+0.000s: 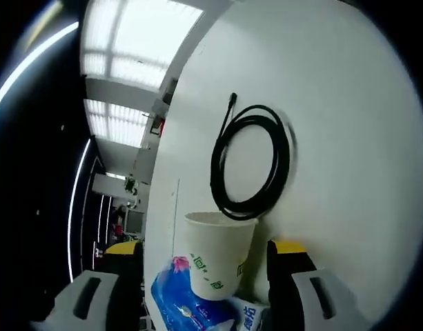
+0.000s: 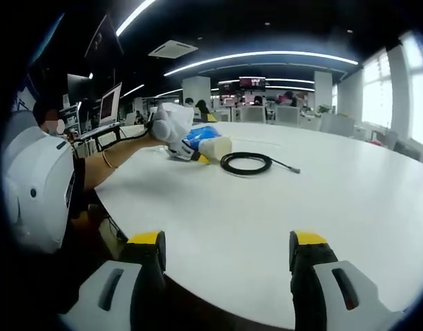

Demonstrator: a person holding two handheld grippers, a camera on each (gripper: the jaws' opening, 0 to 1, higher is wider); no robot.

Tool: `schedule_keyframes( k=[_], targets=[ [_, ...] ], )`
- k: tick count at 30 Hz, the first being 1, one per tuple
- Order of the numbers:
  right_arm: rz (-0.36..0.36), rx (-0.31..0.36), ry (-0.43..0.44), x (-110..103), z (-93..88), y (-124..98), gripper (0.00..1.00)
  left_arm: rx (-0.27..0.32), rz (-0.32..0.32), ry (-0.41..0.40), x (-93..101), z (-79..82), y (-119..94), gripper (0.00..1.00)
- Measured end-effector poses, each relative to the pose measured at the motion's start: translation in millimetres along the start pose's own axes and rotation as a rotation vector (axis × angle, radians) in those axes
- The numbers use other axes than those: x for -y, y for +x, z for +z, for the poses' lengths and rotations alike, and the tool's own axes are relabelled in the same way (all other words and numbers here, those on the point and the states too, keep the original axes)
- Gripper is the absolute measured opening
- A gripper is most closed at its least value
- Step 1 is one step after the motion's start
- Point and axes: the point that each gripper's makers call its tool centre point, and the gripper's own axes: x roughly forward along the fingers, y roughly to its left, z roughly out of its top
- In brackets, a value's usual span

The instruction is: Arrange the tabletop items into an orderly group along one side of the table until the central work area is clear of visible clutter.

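A white paper cup [image 1: 218, 265] with green print and a blue tissue pack [image 1: 187, 307] sit between the jaws of my left gripper [image 1: 205, 247], which stand wide apart. This view is rolled, so the white table [image 1: 349, 138] rises on the right. On it lies a coiled black cable [image 1: 252, 162] just past the cup. In the right gripper view the left gripper [image 2: 171, 124] is held sideways at the table's far left, with the cup [image 2: 216, 147] on its side and the pack [image 2: 197, 134] above it, beside the cable [image 2: 246, 163]. My right gripper [image 2: 228, 238] is open over the near table edge, holding nothing.
The big white table [image 2: 321, 200] stretches bare to the right and front. A person's forearm [image 2: 114, 162] and white sleeve [image 2: 38, 186] are at the left edge. Monitors [image 2: 107, 103] stand behind, and chairs and desks line the far side.
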Motion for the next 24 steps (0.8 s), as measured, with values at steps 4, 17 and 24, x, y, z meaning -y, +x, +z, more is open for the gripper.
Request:
schedule_keyframes(
  k=[4, 17, 24],
  targets=[
    [-0.005, 0.0, 0.004, 1, -0.8, -1, 0.7, -0.005, -0.006, 0.03, 3.9, 1.4, 2, 0.64],
    [-0.011, 0.001, 0.012, 3, -3.3, -3, 0.7, -0.011, -0.055, 0.077, 15.6, 1.0, 6, 0.45],
    [-0.011, 0.002, 0.019, 3, -5.8, -4, 0.7, -0.02, -0.039, 0.124, 18.3, 0.8, 8, 0.42]
  ],
)
